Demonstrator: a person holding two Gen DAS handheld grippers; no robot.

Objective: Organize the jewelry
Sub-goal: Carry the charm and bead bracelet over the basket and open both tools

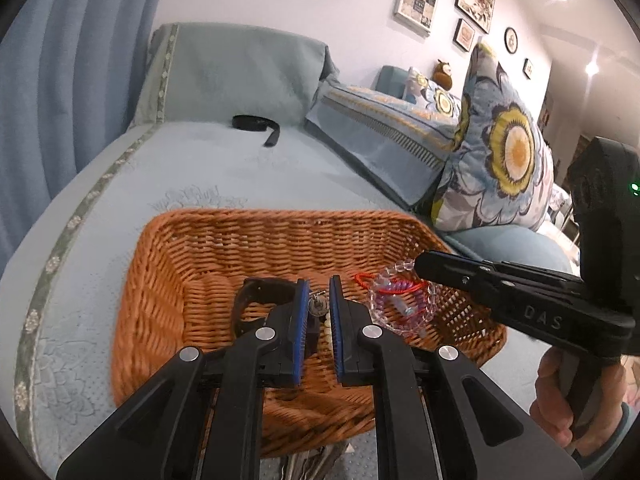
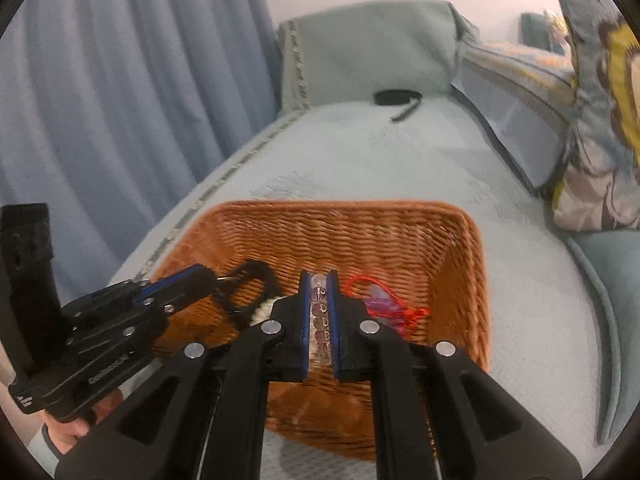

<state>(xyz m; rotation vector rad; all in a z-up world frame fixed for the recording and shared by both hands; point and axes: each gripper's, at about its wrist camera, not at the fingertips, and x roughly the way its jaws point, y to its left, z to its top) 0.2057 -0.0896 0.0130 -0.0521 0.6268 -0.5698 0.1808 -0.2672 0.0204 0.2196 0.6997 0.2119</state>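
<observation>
A woven brown basket sits on the light blue sofa seat. My left gripper hangs over the basket, its jaws narrowly apart around a small silver piece above a white bead string; the left gripper also shows in the right wrist view. A black watch lies in the basket. My right gripper is shut on a clear bead bracelet. A red cord and purple pieces lie in the basket.
A black strap lies at the far end of the seat. Floral cushions lean at the right. Blue curtains hang at the left.
</observation>
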